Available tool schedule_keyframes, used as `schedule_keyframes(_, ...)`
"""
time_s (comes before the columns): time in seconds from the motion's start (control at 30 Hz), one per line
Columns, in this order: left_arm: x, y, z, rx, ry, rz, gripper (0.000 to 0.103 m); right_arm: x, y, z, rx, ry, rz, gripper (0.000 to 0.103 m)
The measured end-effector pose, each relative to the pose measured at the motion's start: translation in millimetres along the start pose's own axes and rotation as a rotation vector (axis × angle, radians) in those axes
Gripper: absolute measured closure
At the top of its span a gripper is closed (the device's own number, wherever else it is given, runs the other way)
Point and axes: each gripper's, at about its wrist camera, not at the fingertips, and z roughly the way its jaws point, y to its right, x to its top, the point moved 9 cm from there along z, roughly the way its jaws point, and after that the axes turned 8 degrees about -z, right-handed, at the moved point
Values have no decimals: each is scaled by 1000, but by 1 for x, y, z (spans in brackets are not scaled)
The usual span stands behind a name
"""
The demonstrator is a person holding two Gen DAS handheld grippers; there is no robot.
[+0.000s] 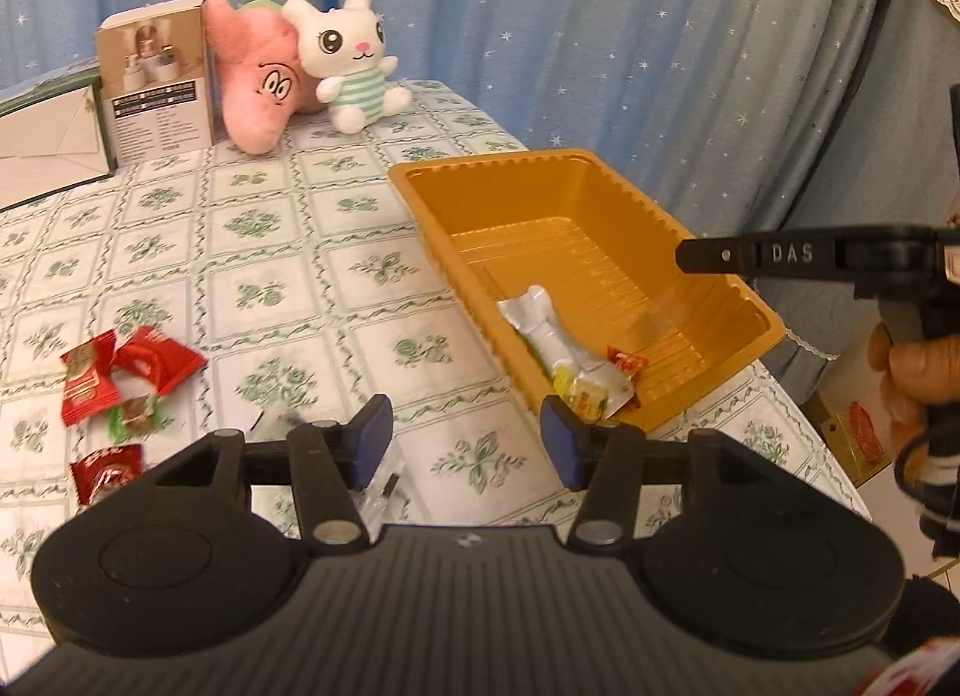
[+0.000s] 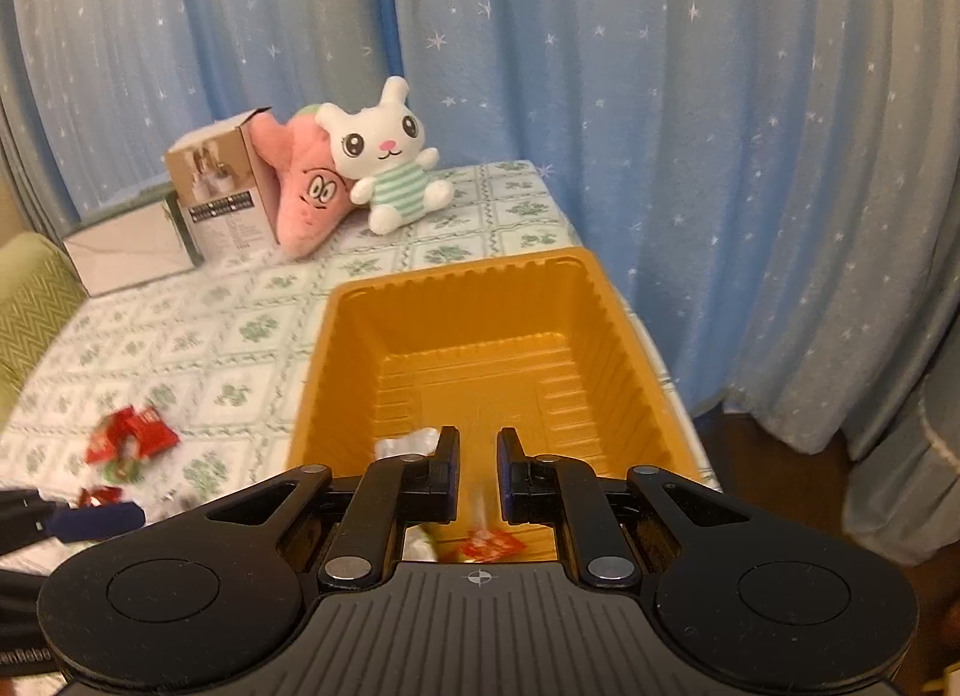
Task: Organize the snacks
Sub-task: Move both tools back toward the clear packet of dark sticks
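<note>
Two plush toys sit at 11 o'clock on your worktop [image 1: 336, 252]: a pink star [image 1: 261, 90] and a white rabbit [image 1: 354, 57] in a striped shirt, both soft and fuzzy, beside a cardboard box [image 1: 156, 81]. A checked, leaf-print cloth covers the worktop. At 2 o'clock lies one tray [image 1: 420, 183], thin gold plastic, rectangular, with ribbed walls. Inside it, at its near end, rest a long white crinkled packet [image 1: 549, 330] and a small red sweet [image 1: 627, 363]. About four glossy red wrappers [image 1: 129, 372] lie loose on the cloth at 9 o'clock, well apart from the tray.

Your left gripper [image 1: 467, 441] has its jaws spread, blue pads bare, nothing between them, hovering over the cloth just beside the tray's near corner. Your right gripper [image 2: 478, 471] hangs over the tray's near end with its jaws drawn close; a blurred wrapper tail shows in the narrow gap, though whether it is pinched you cannot tell.
</note>
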Motion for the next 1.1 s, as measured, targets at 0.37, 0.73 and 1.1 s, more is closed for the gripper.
schedule_keyframes(0.37,-15,-22,-28,43,19,-30,46,-13,7,-25,-19,-4,94,76)
schedule_keyframes(0.73,-27,-38,-71,80,47,-52,35,-37,-36,-68,5,-11,106,67)
schedule_keyframes(1.1,-46,-73,-118,146,66,-86,26,-64,-87,-95,50,-26,83,51)
